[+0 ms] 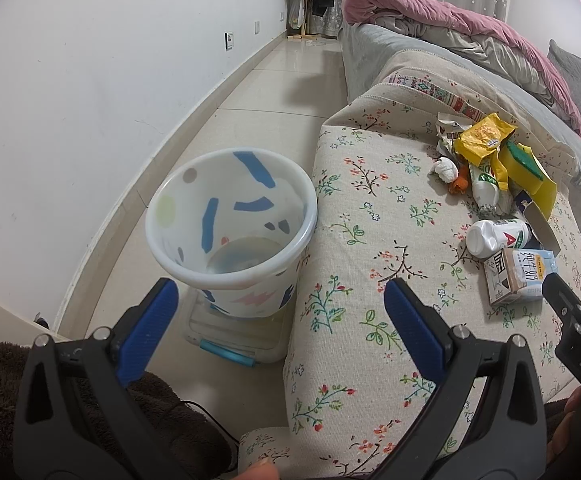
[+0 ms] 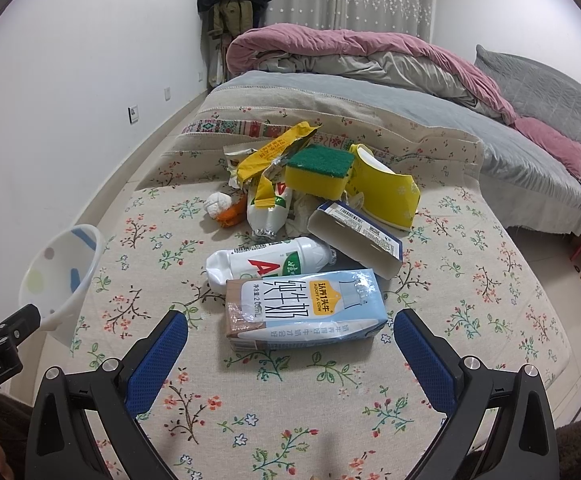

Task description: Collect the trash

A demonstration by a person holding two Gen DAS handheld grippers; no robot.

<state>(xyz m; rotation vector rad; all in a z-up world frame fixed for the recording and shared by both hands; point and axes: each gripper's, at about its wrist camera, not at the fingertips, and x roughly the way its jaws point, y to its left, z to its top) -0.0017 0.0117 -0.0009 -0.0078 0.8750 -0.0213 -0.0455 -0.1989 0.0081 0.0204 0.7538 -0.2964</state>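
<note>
Flowered cloth covers the low bed end we work over, with white wall and tiled floor on the left. Our right gripper [image 2: 290, 344] hovers with its fingers spread wide and empty. The carton [image 2: 304, 310] lies just ahead of them, centred in the gap, its long axis running across from one finger to the other. So we judge a straight push forward would close on its ends, and a turn of the wrist would take the narrower sides. Touching the carton's far edge is the bottle [image 2: 268, 262], also lying crosswise. Beyond come the box [image 2: 354, 236], sponge [image 2: 318, 170] and wrappers [image 2: 274, 148], heaped so that we cannot tell what lies underneath. Our left gripper [image 1: 280, 304] is likewise wide open and empty; the bin [image 1: 230, 220] stands on the floor just past its left finger, against the bed edge. The right hand is nearer the trash. The bin's base is hidden.
</note>
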